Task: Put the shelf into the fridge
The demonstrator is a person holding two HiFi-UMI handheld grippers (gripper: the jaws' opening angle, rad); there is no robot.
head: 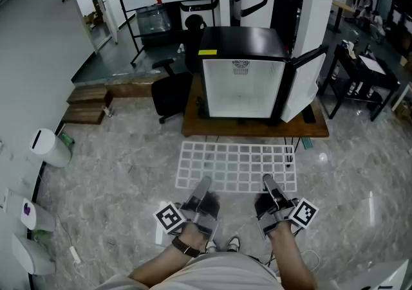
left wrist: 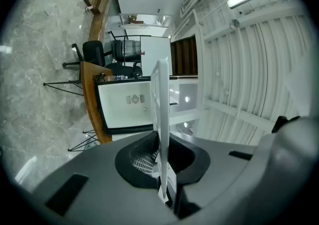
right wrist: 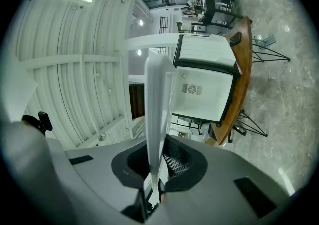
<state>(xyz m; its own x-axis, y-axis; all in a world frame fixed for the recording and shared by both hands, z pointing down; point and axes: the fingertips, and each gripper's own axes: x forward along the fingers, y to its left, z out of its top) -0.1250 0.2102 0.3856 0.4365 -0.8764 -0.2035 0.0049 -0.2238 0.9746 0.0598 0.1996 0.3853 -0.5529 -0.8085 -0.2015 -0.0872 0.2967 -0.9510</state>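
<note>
A white wire-grid shelf [head: 237, 166] hangs level in front of me, above the floor. My left gripper [head: 202, 189] is shut on its near edge at the left, and my right gripper [head: 270, 187] is shut on its near edge at the right. Each gripper view shows the shelf edge-on as a white strip [left wrist: 162, 134] [right wrist: 156, 129] clamped between the jaws. Ahead stands a small black fridge [head: 241, 83] on a wooden table [head: 254, 128]. Its door [head: 302, 83] is swung open to the right, and the white inside is bare.
A black office chair [head: 170, 92] stands left of the table. A dark desk [head: 367, 80] with papers is at the right. Wooden steps [head: 87, 103] lie at the left, a white bin [head: 48, 147] near the left wall. Marble floor [head: 122, 173] spreads between me and the table.
</note>
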